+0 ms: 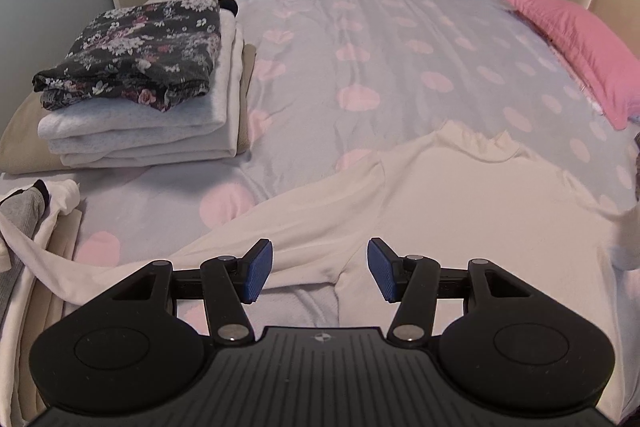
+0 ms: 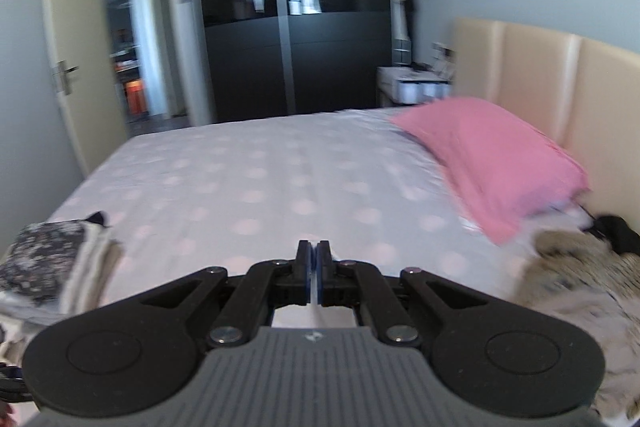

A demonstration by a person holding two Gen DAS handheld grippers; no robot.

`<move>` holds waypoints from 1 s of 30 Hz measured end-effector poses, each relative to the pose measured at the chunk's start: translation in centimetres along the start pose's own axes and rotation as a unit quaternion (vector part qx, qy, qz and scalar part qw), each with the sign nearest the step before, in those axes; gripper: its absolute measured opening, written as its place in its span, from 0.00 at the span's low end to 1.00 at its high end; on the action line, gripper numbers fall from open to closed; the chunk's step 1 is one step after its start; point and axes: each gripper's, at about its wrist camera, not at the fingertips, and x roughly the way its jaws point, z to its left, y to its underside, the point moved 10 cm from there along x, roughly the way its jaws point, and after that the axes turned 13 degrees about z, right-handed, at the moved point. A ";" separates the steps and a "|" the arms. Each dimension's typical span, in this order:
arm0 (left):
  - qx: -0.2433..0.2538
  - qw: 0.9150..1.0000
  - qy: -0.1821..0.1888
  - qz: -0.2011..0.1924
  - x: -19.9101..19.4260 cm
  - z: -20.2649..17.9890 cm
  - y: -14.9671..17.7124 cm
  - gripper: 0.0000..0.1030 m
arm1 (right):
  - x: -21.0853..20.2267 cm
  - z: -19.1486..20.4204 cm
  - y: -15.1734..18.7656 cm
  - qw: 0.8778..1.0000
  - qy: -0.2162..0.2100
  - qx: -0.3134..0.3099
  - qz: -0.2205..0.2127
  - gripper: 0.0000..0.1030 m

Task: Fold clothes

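While the left claw (image 1: pixel 320 271) gapes over the cream shirt (image 1: pixel 460 211), the right claw (image 2: pixel 313 267) is pinched together, folded stack (image 1: pixel 140 83) alongside.

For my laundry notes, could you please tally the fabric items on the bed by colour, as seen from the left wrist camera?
Dark floral: 1, the floral garment topping the folded stack.
White or pale grey: 1 folded bundle beneath it; layers can't be separated.
Beige: 1, the folded piece at the bottom.
Cream: 1, the long-sleeved top spread flat.
Pink: 1, the pillow.
Total: 5
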 end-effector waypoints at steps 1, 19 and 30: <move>0.000 1.000 0.001 -0.001 -0.1 0.0 0.0 0.49 | 0.3 1.8 -0.3 1.000 -0.009 -0.010 0.003 0.03; -0.031 0.999 0.023 -0.001 -1.0 3.0 -0.2 0.49 | 8.5 21.7 2.8 0.983 -0.129 -0.090 0.095 0.03; -0.037 0.999 0.022 0.007 -0.5 4.0 -0.2 0.49 | 16.2 26.1 6.8 0.974 -0.143 -0.075 0.160 0.03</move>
